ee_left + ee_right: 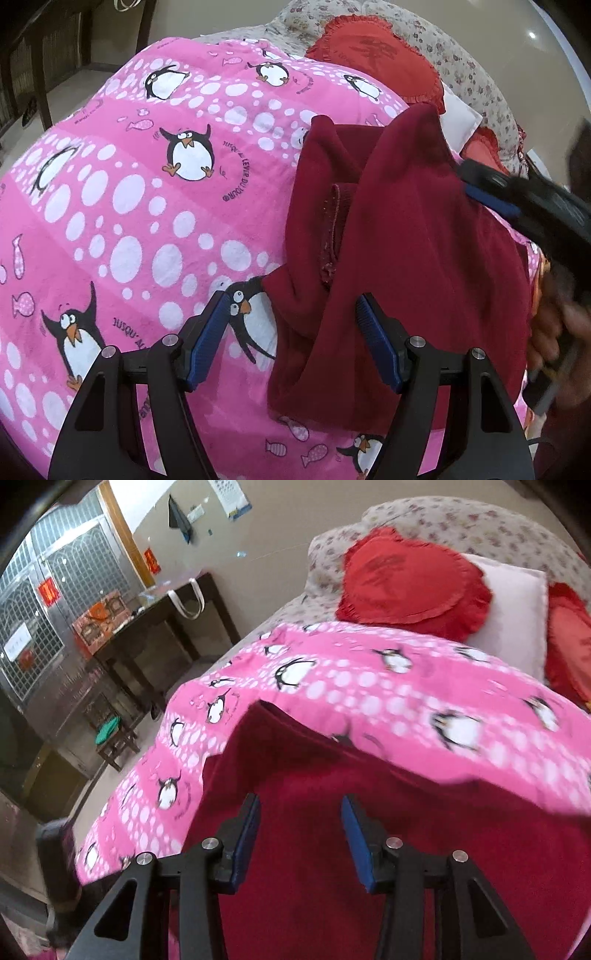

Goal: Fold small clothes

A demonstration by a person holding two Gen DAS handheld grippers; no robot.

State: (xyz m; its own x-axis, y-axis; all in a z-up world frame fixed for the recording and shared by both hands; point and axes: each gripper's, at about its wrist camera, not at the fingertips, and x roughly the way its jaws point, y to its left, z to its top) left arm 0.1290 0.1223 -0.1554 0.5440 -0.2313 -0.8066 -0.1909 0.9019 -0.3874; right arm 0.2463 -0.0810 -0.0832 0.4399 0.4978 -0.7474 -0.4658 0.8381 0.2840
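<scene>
Left wrist view: garment [406, 240] half folded on blanket [147, 206].
Both grippers [291, 339] [299, 834] spread, empty; more folds seem left.

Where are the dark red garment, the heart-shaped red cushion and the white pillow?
dark red garment [417, 236], left wrist view, on its broad smooth panel.
heart-shaped red cushion [410, 579], right wrist view, on its middle.
white pillow [517, 613], right wrist view, on its bare face.

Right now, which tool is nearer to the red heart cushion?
Right. The right tool hangs open over the maroon garment, cushion ahead. The left tool sits farther back at its near edge.
</scene>
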